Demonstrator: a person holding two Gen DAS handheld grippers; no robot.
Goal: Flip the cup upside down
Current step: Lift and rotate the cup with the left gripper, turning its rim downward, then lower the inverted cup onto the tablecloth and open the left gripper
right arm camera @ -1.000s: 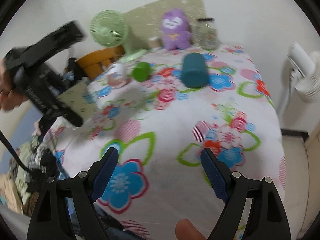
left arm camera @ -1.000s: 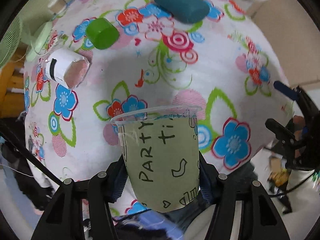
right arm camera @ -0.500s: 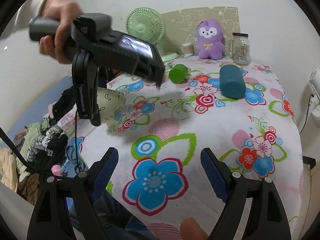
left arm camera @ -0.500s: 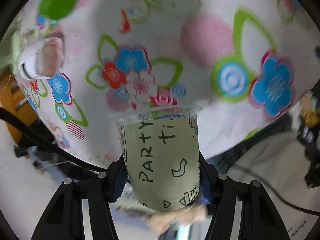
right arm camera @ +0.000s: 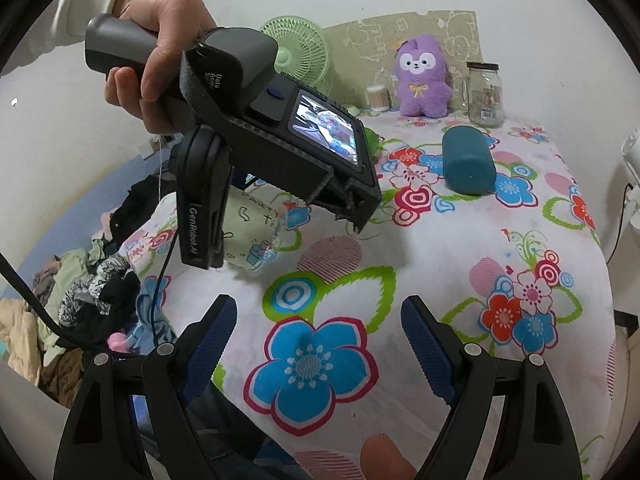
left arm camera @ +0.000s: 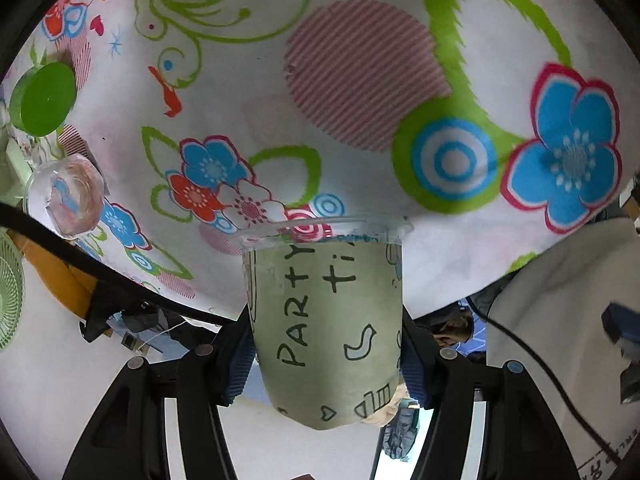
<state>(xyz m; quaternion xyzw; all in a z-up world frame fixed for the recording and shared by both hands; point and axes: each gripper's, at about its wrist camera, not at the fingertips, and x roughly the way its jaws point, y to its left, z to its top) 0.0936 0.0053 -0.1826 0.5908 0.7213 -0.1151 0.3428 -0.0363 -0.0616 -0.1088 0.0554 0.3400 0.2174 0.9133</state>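
Compared with a second ago, the left tool (left arm camera: 326, 344) has tipped well over, its pads clamped on the cup (left arm camera: 326, 320), so the rim now faces the flowered surface (left arm camera: 360, 80) near its front edge: the flip looks about half done. Open cloth lies below. The right tool (right arm camera: 316, 344) hangs wide open, empty.

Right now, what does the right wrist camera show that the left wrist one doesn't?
Only the right wrist view shows the purple plush toy, glass jar, teal cylinder, the hand holding the left gripper, and the empty, open right gripper. Only the left wrist view shows the green cap. Both show the PARTY cup clamped in the left gripper above the flowered cloth.
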